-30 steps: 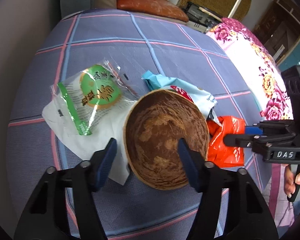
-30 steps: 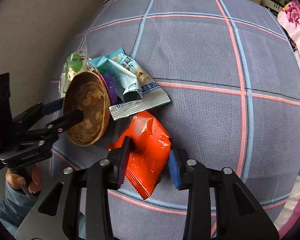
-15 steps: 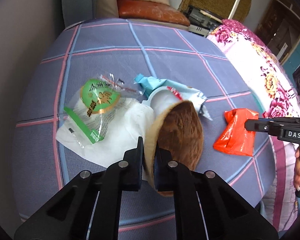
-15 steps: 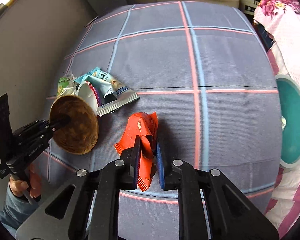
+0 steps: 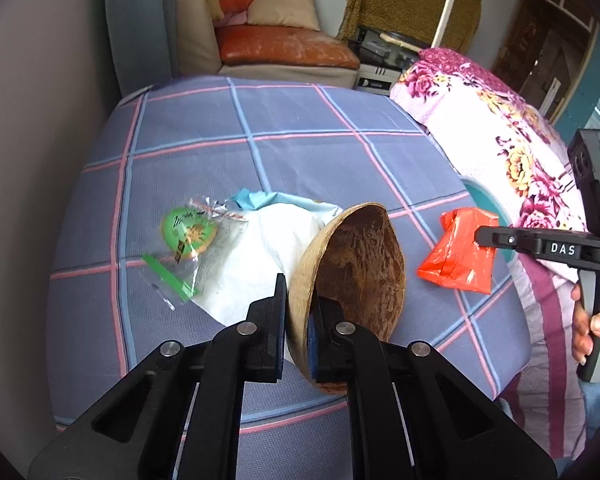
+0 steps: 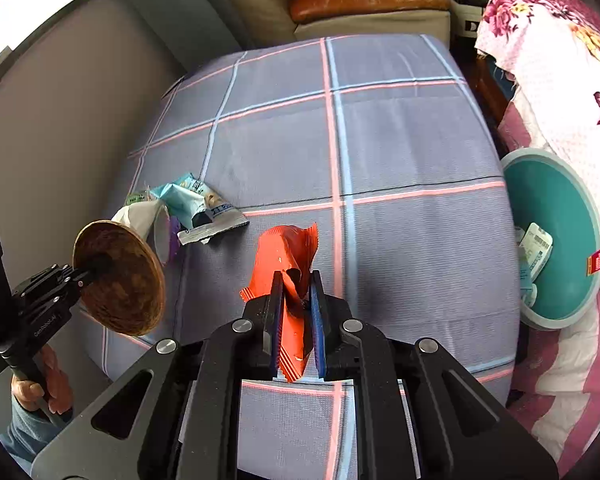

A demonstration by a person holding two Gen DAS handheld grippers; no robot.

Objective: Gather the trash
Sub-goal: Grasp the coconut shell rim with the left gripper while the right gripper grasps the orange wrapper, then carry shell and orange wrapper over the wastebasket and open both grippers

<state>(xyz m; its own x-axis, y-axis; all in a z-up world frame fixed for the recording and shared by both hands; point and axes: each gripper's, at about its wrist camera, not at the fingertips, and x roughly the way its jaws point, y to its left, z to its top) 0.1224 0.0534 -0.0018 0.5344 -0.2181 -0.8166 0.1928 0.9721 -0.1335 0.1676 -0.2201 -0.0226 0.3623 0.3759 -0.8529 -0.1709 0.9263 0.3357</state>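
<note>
Left wrist view. The left tongs [image 5: 298, 332] are clamped on the rim of the coconut-shell bowl [image 5: 360, 264], which is tilted on edge and appears lifted off the plaid tabletop [image 5: 300, 140]. On the cloth behind it lie three pieces not yet collected: a clear wrapper with a green label [image 5: 184, 236], a crumpled white tissue [image 5: 256, 256] and a light-blue packet [image 5: 256, 199] partly hidden under the tissue. At right, the right tongs [image 5: 486, 237] are pinched on the orange wrapper [image 5: 458, 256], which hangs clear of the cloth. A sliver of the teal bin [image 5: 478, 196] shows beyond the tabletop's edge.

Right wrist view. The right tongs [image 6: 296, 316] grip the orange wrapper [image 6: 286, 260] between closed pads, the foil creased and standing up from them. The teal bin [image 6: 556, 240] sits off the tabletop's [image 6: 400, 140] right edge and already holds some packaging [image 6: 536, 252]. At left, the left tongs [image 6: 90, 274] carry the bowl [image 6: 120, 276]; just beyond it the light-blue packet [image 6: 198, 204] and white tissue [image 6: 140, 216] rest on the cloth.

Progress, as judged: some trash is already binned and one wrapper is in hand but not yet dropped. Three pieces remain on the tabletop. Whether the bowl counts as trash cannot be told.
</note>
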